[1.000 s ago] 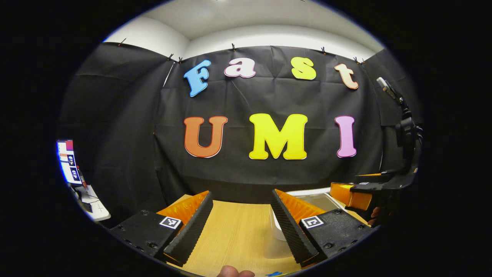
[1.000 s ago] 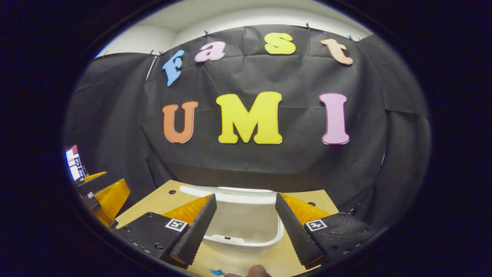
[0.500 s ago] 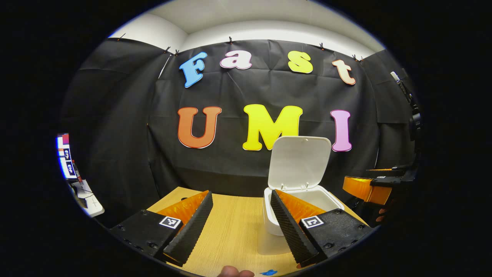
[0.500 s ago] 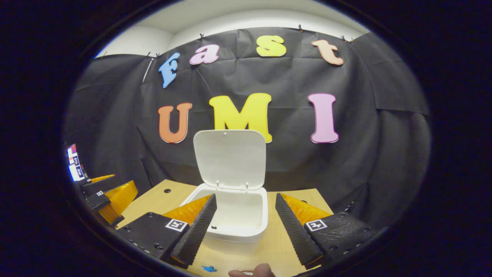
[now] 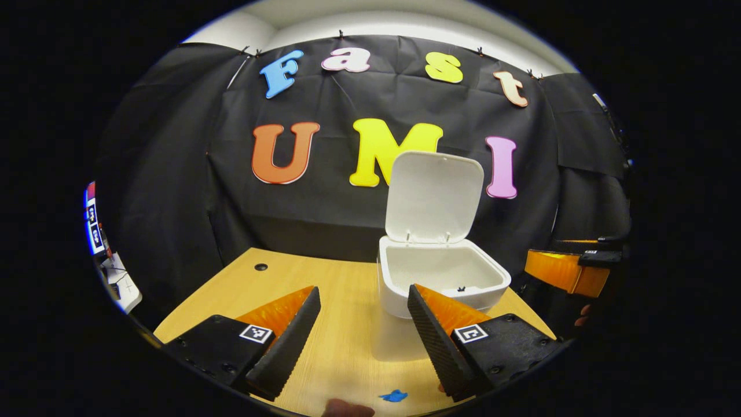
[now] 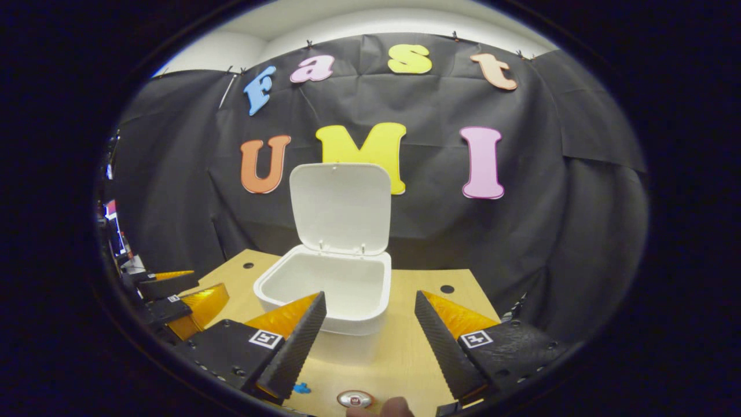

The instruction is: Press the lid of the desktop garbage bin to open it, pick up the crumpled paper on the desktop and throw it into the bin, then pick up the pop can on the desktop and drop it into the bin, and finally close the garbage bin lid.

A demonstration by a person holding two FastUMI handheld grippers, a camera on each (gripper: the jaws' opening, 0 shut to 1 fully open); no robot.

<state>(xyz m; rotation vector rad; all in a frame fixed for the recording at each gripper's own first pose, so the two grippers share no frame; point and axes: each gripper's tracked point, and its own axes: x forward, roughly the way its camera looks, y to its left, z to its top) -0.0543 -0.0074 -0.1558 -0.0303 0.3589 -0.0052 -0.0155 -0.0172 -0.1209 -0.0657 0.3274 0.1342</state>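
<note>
Left gripper (image 5: pixel 363 341): fingers spread wide, nothing between them, held above the wooden desktop (image 5: pixel 341 301). Its right-hand finger (image 5: pixel 431 341) overlaps the near front corner of the garbage bin (image 5: pixel 443 278) in the left gripper view; contact cannot be confirmed.

Right gripper (image 6: pixel 370 341): fingers likewise spread wide and holding nothing, pointed at the bin (image 6: pixel 324 289) from in front. In the right gripper view its left-hand finger (image 6: pixel 295 344) overlaps the bin's near rim; whether it touches cannot be told.

Bin: white, rectangular with rounded corners, standing on the desktop (image 6: pixel 405 353) toward the back, near the black cloth wall. Lid (image 5: pixel 434 197) is open, standing roughly upright on its rear hinge (image 6: pixel 340 208). The visible part of the bin's interior is bare, apart from a small dark mark near the front inner rim.

Pop can (image 6: pixel 355 398): the silver top of the can shows at the bottom edge of the right gripper view, between the right gripper's fingers and nearer than the bin. A fingertip (image 6: pixel 393 407) shows just beside it at the edge.

Other items: a small blue mark (image 5: pixel 394 396) on the desktop in front of the bin; a round cable hole (image 5: pixel 261 267) in the desktop at far left, and another (image 6: pixel 447 288) to the right of the bin. Each gripper shows at the side of the other's view (image 5: pixel 570 269) (image 6: pixel 173 298), well apart from the bin. A lit monitor (image 5: pixel 92 226) sits at the far left edge.
</note>
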